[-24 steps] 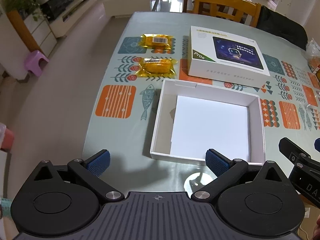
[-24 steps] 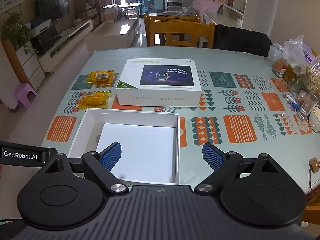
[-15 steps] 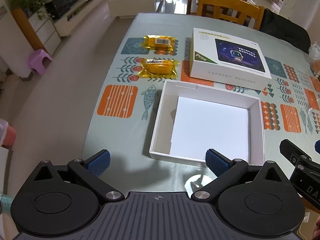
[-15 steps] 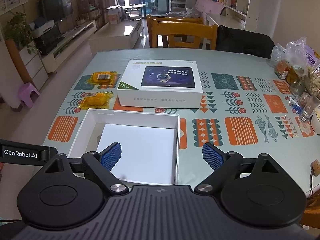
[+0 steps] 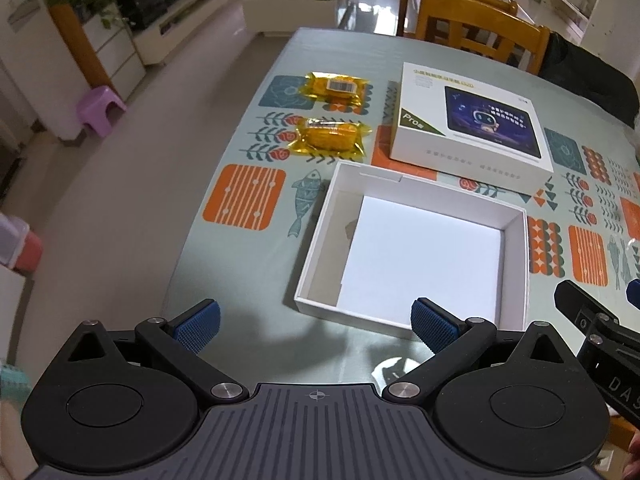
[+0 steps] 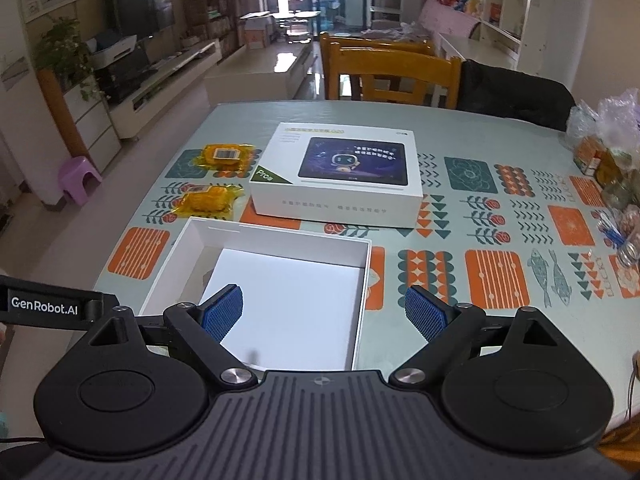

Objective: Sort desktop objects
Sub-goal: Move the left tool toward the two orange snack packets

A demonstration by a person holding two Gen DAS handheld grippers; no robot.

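Observation:
An open white box point(image 5: 320, 240) point(image 6: 176, 256) with a white sheet inside sits at the table's near edge. Behind it lies a closed white tablet box point(image 5: 472, 120) point(image 6: 340, 172). Two yellow snack packets lie to the left: the nearer one point(image 5: 332, 138) point(image 6: 210, 200) and the farther one point(image 5: 338, 88) point(image 6: 226, 156) with a barcode label. My left gripper point(image 5: 316, 326) is open and empty, above the table edge near the open box's front left corner. My right gripper point(image 6: 324, 312) is open and empty above the box's front right part.
The table point(image 6: 500, 200) has a patterned cloth. Bags and jars of food point(image 6: 608, 160) crowd its right edge. Wooden chairs point(image 6: 392, 72) stand at the far side, one draped in a dark garment point(image 6: 516, 92). A purple stool point(image 5: 100, 108) stands on the floor left.
Both grippers have shifted slightly so the table's objects sit a little lower in view. Both stay open and empty. Nothing on the table moved.

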